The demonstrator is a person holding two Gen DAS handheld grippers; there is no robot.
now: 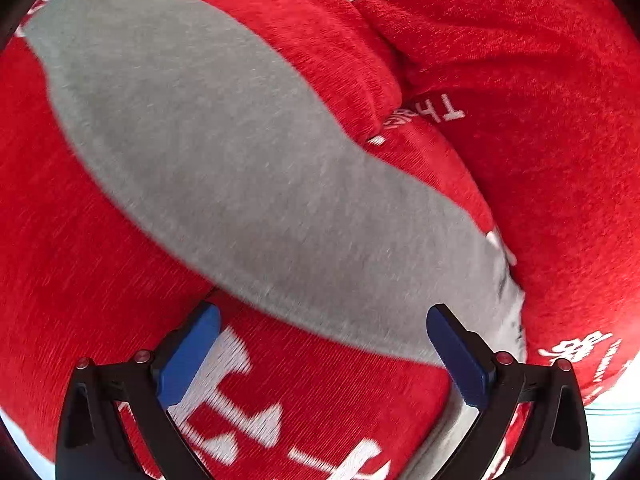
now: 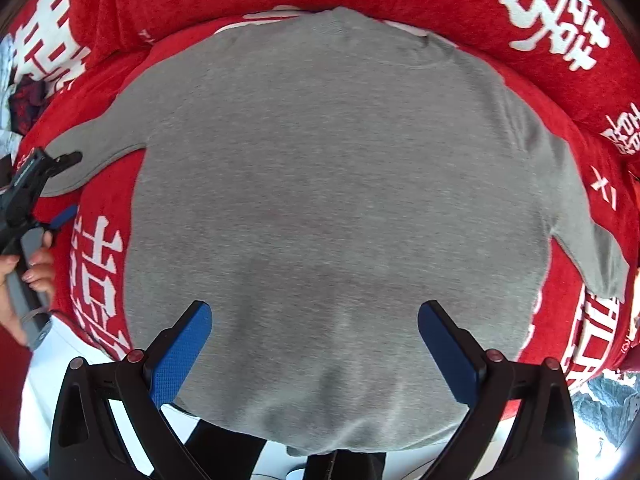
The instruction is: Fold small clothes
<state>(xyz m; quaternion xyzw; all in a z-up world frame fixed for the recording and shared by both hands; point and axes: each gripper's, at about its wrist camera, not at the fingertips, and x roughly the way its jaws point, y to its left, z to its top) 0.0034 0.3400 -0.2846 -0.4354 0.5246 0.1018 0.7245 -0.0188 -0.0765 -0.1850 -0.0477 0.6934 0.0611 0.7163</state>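
Observation:
A small grey long-sleeved top (image 2: pixel 332 208) lies spread flat on a red cloth, collar at the far side, both sleeves stretched out sideways. My right gripper (image 2: pixel 314 320) hovers open over the top's lower hem, nothing between its blue pads. In the left wrist view one grey sleeve (image 1: pixel 240 168) runs diagonally across the picture. My left gripper (image 1: pixel 322 324) is open just above that sleeve's near edge, holding nothing. In the right wrist view the left gripper (image 2: pixel 66 184) shows at the far left, by the cuff of the left sleeve, with a hand on its handle.
The red cloth (image 2: pixel 560 128) with white characters covers the whole work surface and rises in a thick fold (image 1: pixel 520 80) behind the sleeve. A dark red patterned item (image 2: pixel 28 104) lies far left. A blue-grey knit piece (image 2: pixel 608 404) sits at the lower right edge.

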